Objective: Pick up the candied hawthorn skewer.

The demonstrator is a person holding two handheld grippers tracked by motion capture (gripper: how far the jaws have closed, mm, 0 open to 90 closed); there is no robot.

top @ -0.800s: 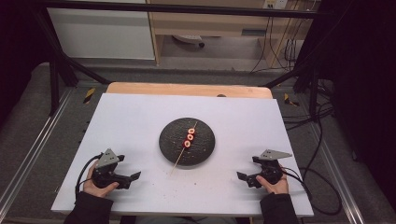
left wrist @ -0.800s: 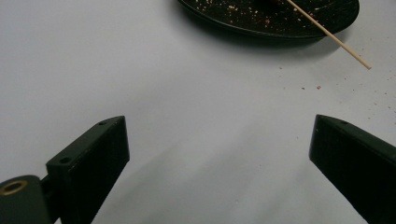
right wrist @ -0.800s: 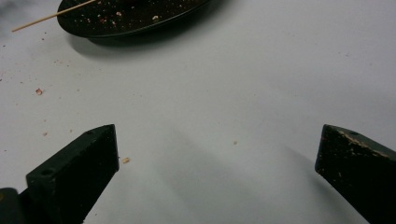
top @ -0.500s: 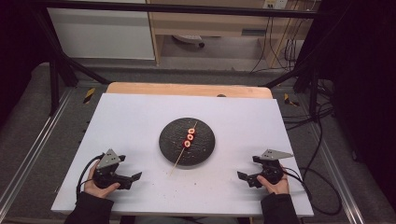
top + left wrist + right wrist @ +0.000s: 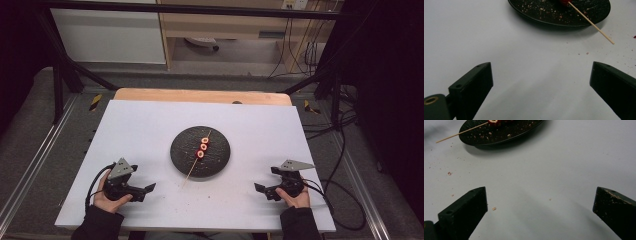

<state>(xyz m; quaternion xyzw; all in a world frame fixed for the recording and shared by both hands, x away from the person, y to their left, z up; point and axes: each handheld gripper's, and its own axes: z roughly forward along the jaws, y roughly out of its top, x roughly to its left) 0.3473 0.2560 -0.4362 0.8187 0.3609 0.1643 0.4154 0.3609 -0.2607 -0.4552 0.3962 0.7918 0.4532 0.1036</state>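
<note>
A black round plate [image 5: 220, 159] lies in the middle of the white table [image 5: 150, 130]. Across it rests a wooden skewer [image 5: 192, 169] threaded with three red rings [image 5: 204, 147], its bare end sticking out over the plate's near rim. My left gripper [image 5: 146, 191] rests near the table's front left, held by a hand, jaws wide apart with nothing between them. My right gripper [image 5: 261, 190] sits at the front right, also open and empty. The left gripper view shows the plate [image 5: 544, 15] and skewer tip [image 5: 599, 31] ahead; the right gripper view shows the plate [image 5: 506, 135] and skewer [image 5: 459, 133].
Small crumbs [image 5: 449, 173] are scattered on the white surface near the plate. A wooden board edge [image 5: 200, 96] runs along the table's far side. Metal frame rails [image 5: 30, 165] flank the table, and cables [image 5: 345, 165] hang at the right.
</note>
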